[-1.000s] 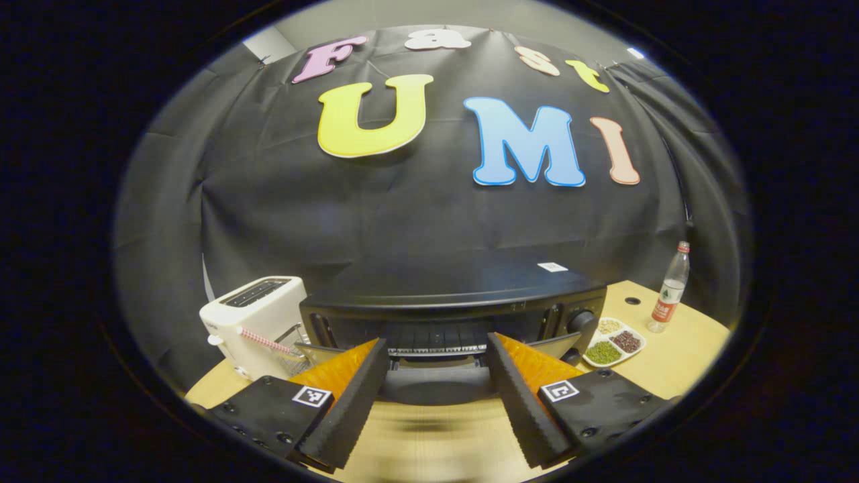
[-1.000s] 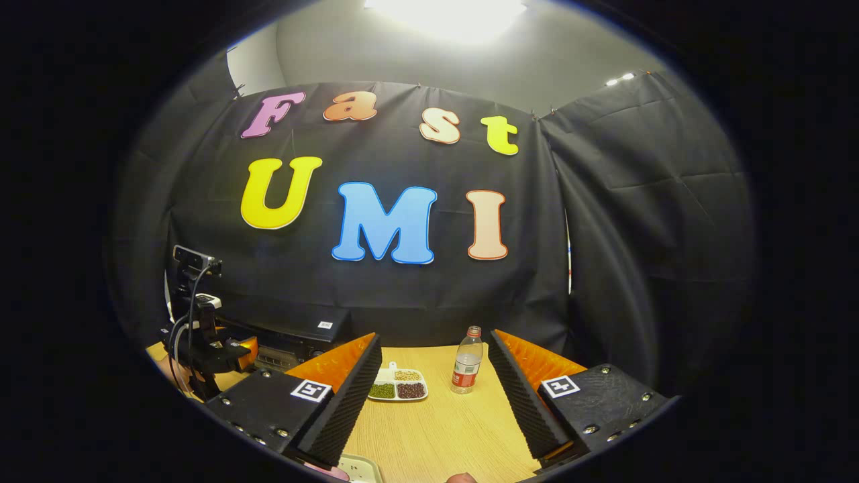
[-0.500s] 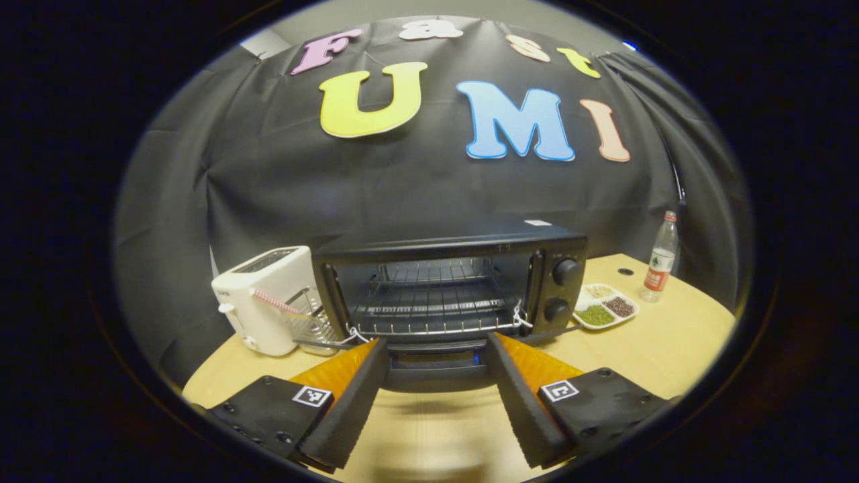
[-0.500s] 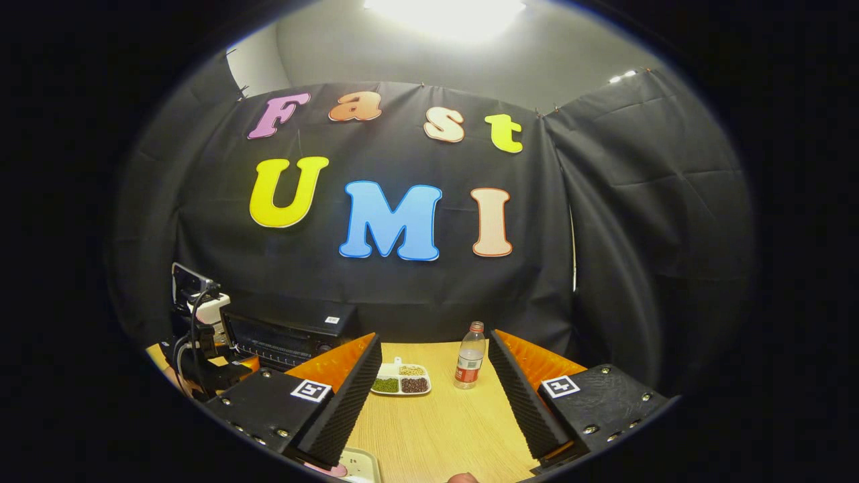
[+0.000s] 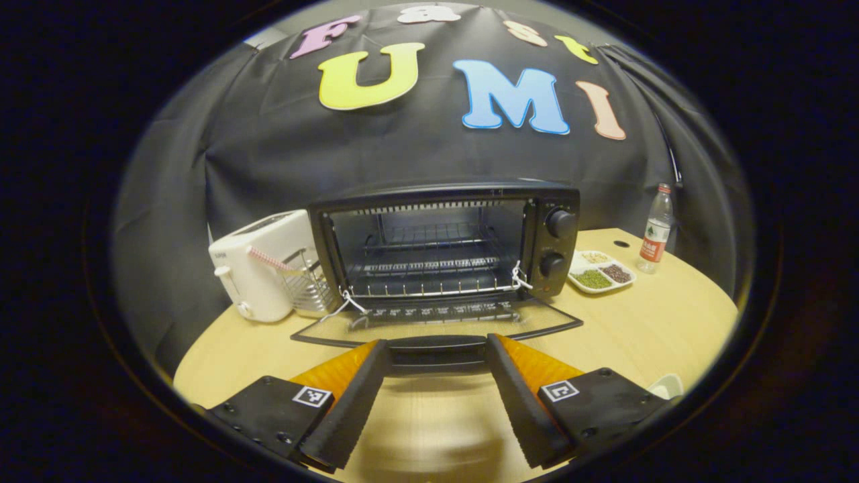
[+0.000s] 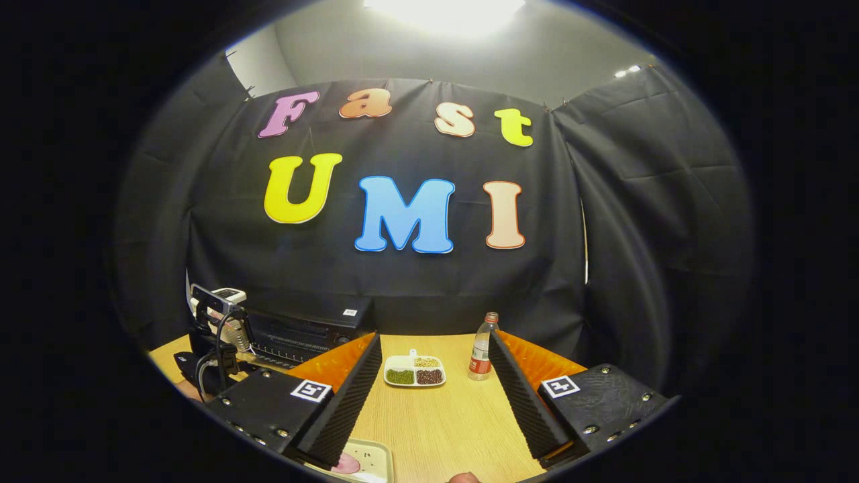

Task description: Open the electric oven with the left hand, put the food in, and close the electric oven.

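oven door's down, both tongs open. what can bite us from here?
1. The door lies flat toward the left tongs, its handle between their tips; pulling back carelessly could snag it.
2. The food sits on a tray at the lower edge of the right gripper view, under the right tongs; the grasp may start half-blind.
3. The dish and bottle stand right of the oven, likely near the right tongs' path in.
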Available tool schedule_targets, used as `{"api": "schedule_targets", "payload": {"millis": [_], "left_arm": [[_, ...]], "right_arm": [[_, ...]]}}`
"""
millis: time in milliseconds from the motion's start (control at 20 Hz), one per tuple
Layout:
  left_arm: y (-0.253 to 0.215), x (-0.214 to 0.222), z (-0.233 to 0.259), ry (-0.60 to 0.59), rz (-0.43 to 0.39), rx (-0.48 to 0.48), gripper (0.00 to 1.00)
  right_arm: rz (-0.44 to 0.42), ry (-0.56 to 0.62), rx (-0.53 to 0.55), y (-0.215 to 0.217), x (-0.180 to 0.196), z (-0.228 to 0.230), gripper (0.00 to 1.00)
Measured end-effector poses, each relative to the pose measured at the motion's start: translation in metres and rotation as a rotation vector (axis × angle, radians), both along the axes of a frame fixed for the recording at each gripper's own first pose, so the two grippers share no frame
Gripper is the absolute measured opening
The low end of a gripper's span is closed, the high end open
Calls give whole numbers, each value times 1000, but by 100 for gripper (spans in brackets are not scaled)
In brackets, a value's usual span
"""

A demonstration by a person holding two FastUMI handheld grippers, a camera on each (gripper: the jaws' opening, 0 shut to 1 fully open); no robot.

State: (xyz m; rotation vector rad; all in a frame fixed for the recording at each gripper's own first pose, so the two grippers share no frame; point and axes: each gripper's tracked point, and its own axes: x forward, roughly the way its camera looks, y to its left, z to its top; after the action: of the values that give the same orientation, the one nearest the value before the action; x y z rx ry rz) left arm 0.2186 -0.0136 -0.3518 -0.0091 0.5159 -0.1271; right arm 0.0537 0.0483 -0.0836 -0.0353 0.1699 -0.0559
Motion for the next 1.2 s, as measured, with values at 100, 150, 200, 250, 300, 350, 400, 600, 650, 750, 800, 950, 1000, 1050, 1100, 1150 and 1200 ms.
{"api": "schedule_targets", "payload": {"millis": [100,150,200,250,300,350,400,600,650,750,800,950,1000,1050,1100,1150,1200], "left_arm": [[1,-4,-6,13,5,7,98],[1,-7,-2,10,3,8,98],[0,-8,8,-9,-1,1,98],[0,-11,21,-36,2,-5,98],[1,-13,37,-63,5,-12,98],[4,-16,51,-84,6,-20,98],[6,-18,67,-109,8,-29,98],[17,-31,125,-196,7,-30,98],[22,-38,135,-211,10,-27,98],[33,-49,160,-249,24,-22,97],[37,-55,171,-269,32,-21,97],[51,-74,194,-300,55,-23,100],[55,-80,198,-304,65,-25,97],[59,-86,203,-309,74,-22,97],[63,-92,207,-317,80,-13,97],[67,-98,213,-328,86,-1,100],[69,-103,216,-336,90,9,100]], "right_arm": [[11,-2,3,2,-2,2,98],[20,-5,6,4,-2,4,98],[33,-9,16,6,-2,5,98],[42,-7,25,8,-1,5,98],[48,0,35,8,0,2,98],[57,9,52,9,2,0,98],[64,26,68,11,3,-5,98],[104,122,116,19,7,-33,98],[122,151,133,23,7,-42,98],[156,222,165,32,6,-64,98],[174,262,175,35,3,-75,98],[234,379,212,46,-3,-107,99],[248,419,231,48,-6,-117,98],[262,459,250,50,-9,-126,99],[271,500,266,53,-12,-136,99],[279,541,280,53,-14,-146,99],[287,578,292,54,-17,-155,99]]}}
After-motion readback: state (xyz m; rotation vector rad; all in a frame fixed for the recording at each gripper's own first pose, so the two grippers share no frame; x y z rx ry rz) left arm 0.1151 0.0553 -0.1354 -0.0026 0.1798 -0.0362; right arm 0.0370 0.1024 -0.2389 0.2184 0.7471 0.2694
